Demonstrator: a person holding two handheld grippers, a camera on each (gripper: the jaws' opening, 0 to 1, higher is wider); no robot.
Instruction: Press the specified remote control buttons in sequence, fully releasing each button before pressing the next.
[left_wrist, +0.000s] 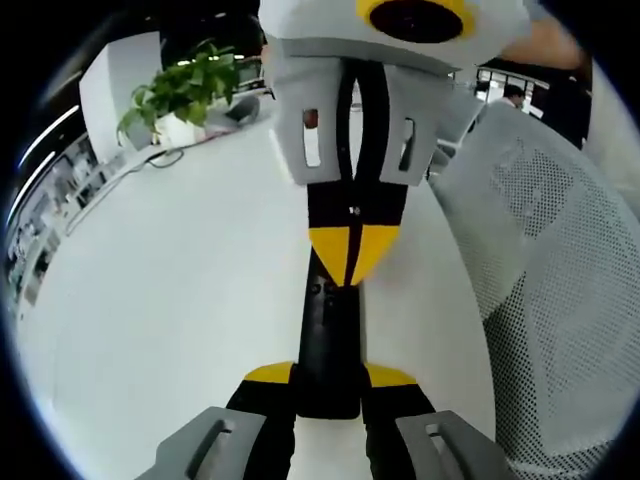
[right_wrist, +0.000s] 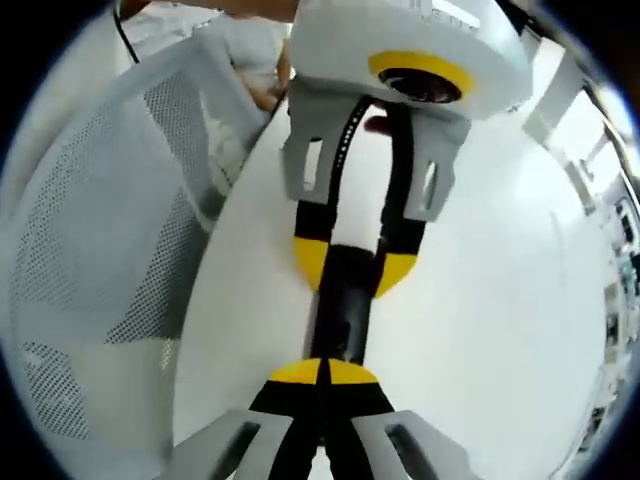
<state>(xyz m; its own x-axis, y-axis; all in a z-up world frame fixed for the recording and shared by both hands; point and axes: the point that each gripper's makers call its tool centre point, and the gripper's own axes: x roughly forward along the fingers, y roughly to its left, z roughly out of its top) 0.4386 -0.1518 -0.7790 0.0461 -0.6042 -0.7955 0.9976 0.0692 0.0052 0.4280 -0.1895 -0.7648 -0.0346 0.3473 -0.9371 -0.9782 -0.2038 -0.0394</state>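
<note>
Two grippers on slim glossy black remote (left_wrist: 327, 350), left gripper (left_wrist: 330, 375) jaws clamping it, right gripper (right_wrist: 322, 372) jaws together, smooth white table (left_wrist: 180, 300)

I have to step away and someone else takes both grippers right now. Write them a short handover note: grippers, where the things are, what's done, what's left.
Left gripper: shut on the near end of the black remote control, holding it over the white table.
Right gripper: jaws closed, yellow tips together, set on the remote's upper face as if pressing a button.
A mesh chair stands beside the table, a potted plant at the far edge.
Done: which buttons were already pressed cannot be told.
Left: release fully, then press the rest in sequence, keeping the remote in view.
</note>
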